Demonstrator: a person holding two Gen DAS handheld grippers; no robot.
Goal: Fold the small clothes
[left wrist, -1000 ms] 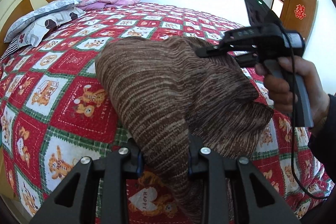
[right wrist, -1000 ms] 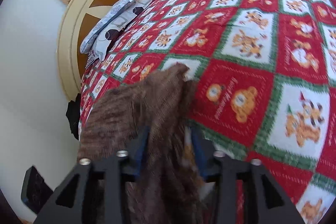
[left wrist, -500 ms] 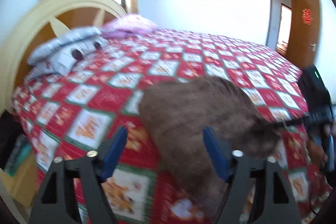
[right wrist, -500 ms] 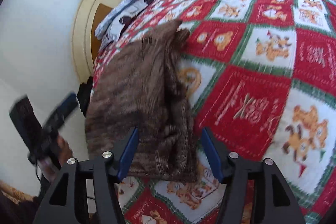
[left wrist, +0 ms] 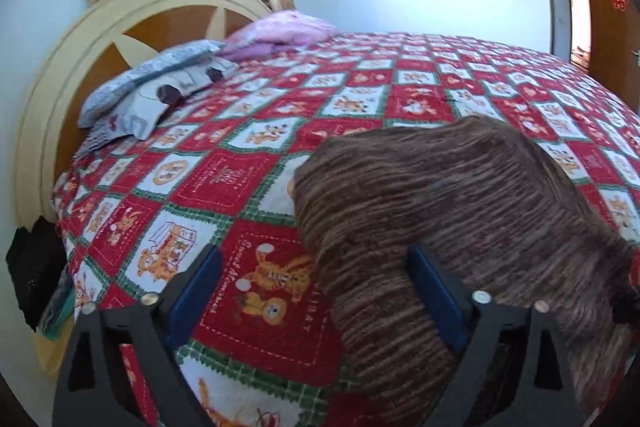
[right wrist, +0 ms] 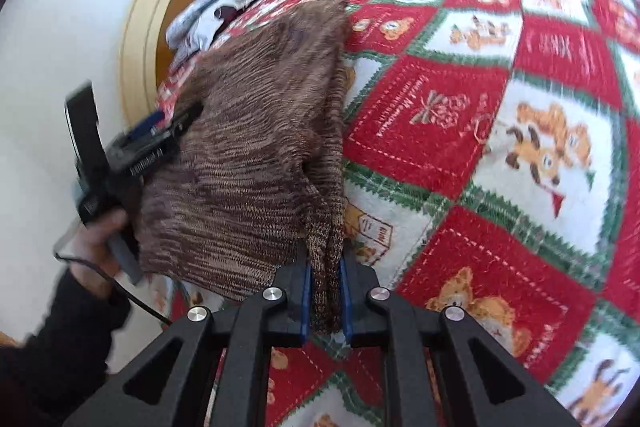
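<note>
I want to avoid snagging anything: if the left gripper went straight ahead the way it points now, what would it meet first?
Probably the red-and-white patchwork bear quilt, seen between the open left gripper's fingers, with the brown striped knit garment over its right finger. Depth is unclear.

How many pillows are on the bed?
2 that I can see: a grey patterned pillow lying against the headboard, and a pink pillow just past it, farther along the headboard. The brown knit garment might hide others.

item: brown striped knit garment [left wrist: 460,211] [right wrist: 248,147] | state: folded over, rumpled | location: laid on red-and-white patchwork quilt [left wrist: 240,183] | near edge: raised
</note>
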